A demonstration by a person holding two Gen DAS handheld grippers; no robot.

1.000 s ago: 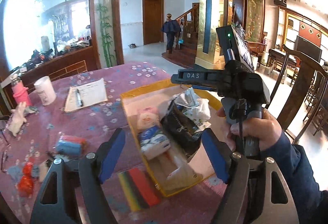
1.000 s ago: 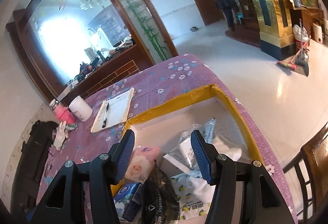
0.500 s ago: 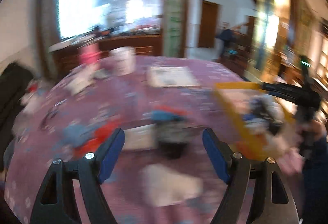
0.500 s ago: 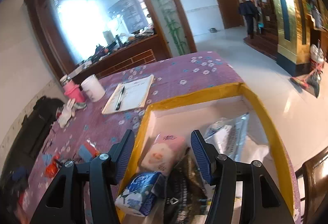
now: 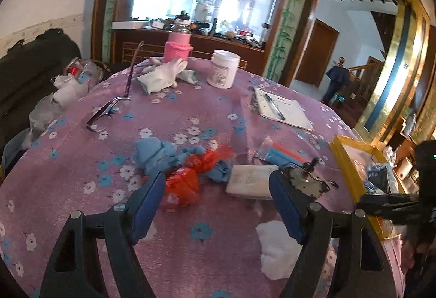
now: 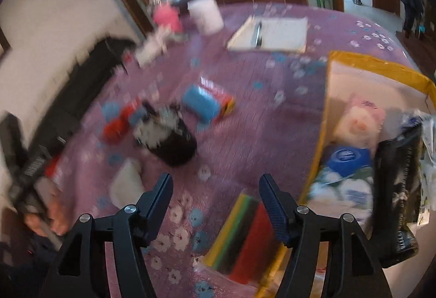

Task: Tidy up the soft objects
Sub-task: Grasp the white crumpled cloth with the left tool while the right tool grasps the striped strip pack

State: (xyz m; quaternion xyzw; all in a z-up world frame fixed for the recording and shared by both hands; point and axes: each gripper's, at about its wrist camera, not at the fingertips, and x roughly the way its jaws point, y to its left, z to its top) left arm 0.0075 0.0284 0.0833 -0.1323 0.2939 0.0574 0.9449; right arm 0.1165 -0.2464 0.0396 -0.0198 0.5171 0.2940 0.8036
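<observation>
1. While empty and wide, the left gripper [image 5: 215,202] frames the red plastic bag [image 5: 188,178] just ahead on the purple tablecloth [image 5: 81,148].
2. Right gripper [image 6: 215,202]: opening, empty, nearer the yellow-rimmed box [image 6: 321,129].

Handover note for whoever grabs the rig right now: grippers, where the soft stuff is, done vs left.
Left gripper: open, empty, over the red bag and blue cloth.
Right gripper: empty, fingers opening, over the tablecloth beside the striped pack.
Done: tissue packs and a black bag in the yellow-rimmed box.
Left: red bag, blue cloth, white wad, flat white pack, blue roll, striped pack.
</observation>
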